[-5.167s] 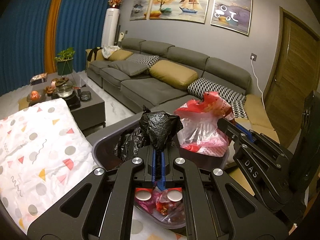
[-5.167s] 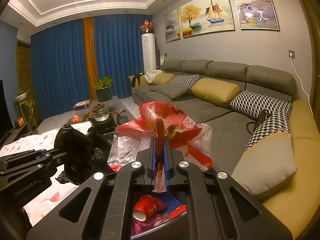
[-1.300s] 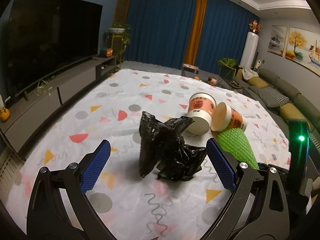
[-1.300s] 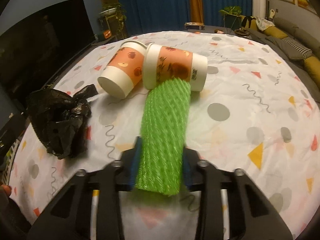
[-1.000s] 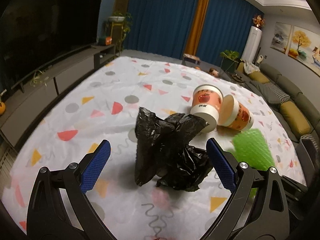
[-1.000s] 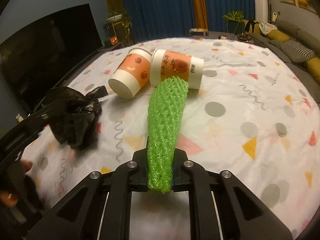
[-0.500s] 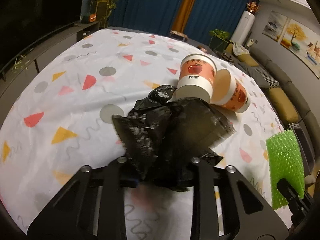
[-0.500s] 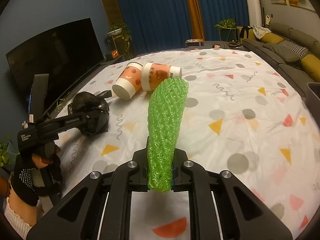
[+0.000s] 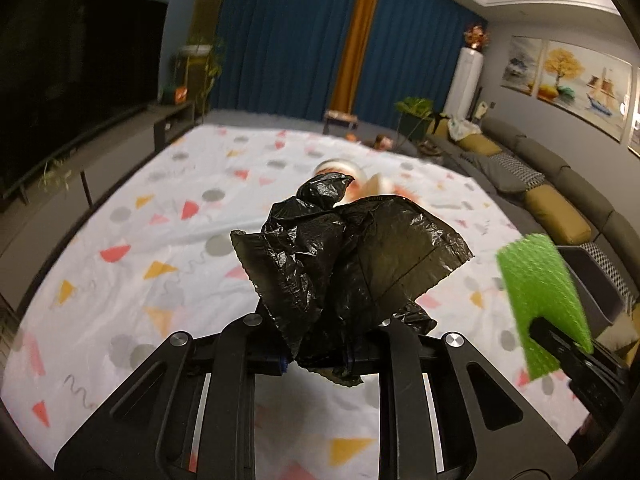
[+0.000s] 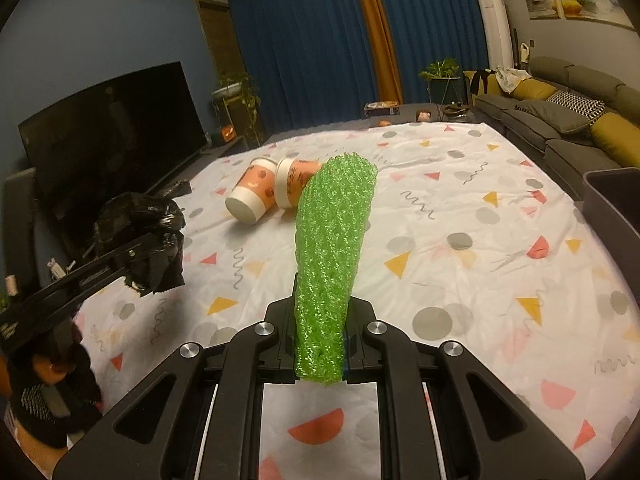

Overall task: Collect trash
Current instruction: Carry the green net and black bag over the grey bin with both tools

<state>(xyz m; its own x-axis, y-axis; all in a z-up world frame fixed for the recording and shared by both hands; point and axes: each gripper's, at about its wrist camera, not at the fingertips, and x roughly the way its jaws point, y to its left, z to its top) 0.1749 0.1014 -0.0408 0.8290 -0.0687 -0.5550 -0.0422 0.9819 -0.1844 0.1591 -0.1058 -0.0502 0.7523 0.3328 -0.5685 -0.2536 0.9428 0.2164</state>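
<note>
Left claw [image 9: 316, 360]: jaws have just been closing, and they now pinch the crumpled black plastic bag [image 9: 348, 264]. The bag bunches up out of the grip and fans forward, clear of the counter [image 9: 120, 280] and its white cloth with coloured triangles and grey dots. In the right wrist view I see the same claw [image 10: 160, 264] from the side, at the left of the picture, with the bag [image 10: 140, 236] wadded at its tip and a gloved hand [image 10: 48, 396] low down behind it.

Right claw [image 10: 320, 344]: narrow, clamped on the lower end of a green foam net sleeve [image 10: 332, 252]. The sleeve stands up and forward from the jaws, tilted slightly right, and is off the cloth. From the left wrist camera it [image 9: 540, 300] shows at the right edge, blurred, with the dark claw body below it.

On the counter [image 10: 500, 280]: two paper cups, lying on their sides and touching each other, far side of the cloth. The left cup [image 10: 252, 196] has its base toward me; the right cup [image 10: 292, 188] is partly hidden behind the sleeve. In the left wrist view they are blurred and mostly behind the bag.

A dark grey bin [image 10: 616, 204] sits at the counter's right edge; only its rim and one wall are visible. I cannot see inside it.

Room behind: television [image 10: 112, 136], blue curtains [image 10: 312, 40], grey sofa [image 10: 572, 112].
</note>
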